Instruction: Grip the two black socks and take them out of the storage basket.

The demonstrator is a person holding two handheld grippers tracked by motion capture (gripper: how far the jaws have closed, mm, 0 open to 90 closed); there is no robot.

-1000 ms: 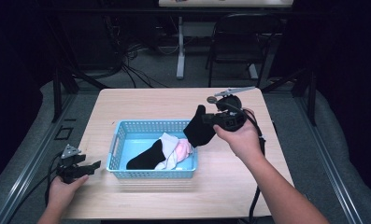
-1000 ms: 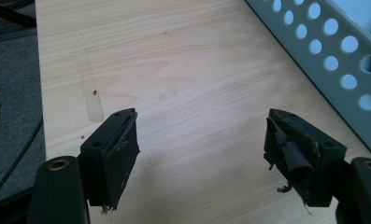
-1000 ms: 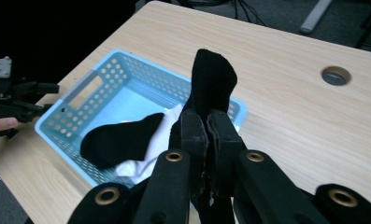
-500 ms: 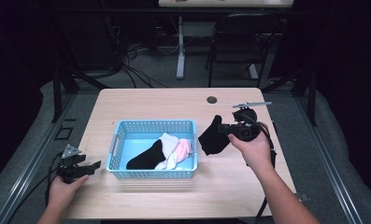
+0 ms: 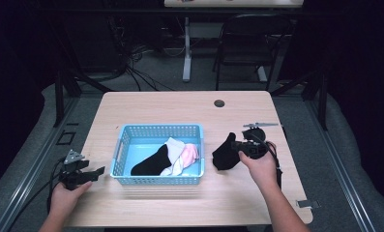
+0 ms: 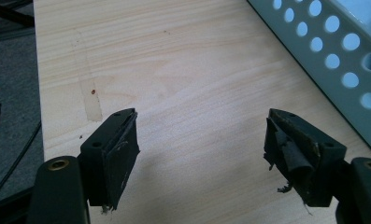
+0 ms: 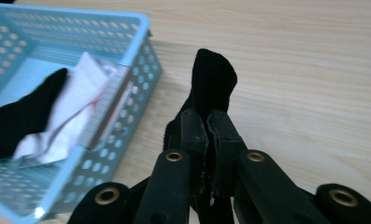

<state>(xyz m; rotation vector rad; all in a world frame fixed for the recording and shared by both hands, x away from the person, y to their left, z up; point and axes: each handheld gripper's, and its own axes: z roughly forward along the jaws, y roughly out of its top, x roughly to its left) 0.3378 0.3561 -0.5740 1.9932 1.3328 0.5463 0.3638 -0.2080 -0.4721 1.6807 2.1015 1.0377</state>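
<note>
Lowering a black sock (image 5: 223, 153), clamped in the right hand-held gripper (image 5: 234, 145), onto the tabletop (image 5: 238, 193) at centre right; next, release. Left hand-held gripper (image 6: 202, 140) gapes empty.

I hold a black sock (image 7: 212, 81) pinched between my right jaws, a small dark limp piece of cloth. Its free end stands up past my jaw tips toward twelve o'clock in my right gripper view. From above, the sock (image 5: 224, 152) hangs low over the table at three o'clock of the basket (image 5: 156, 180), just beside it.
</note>
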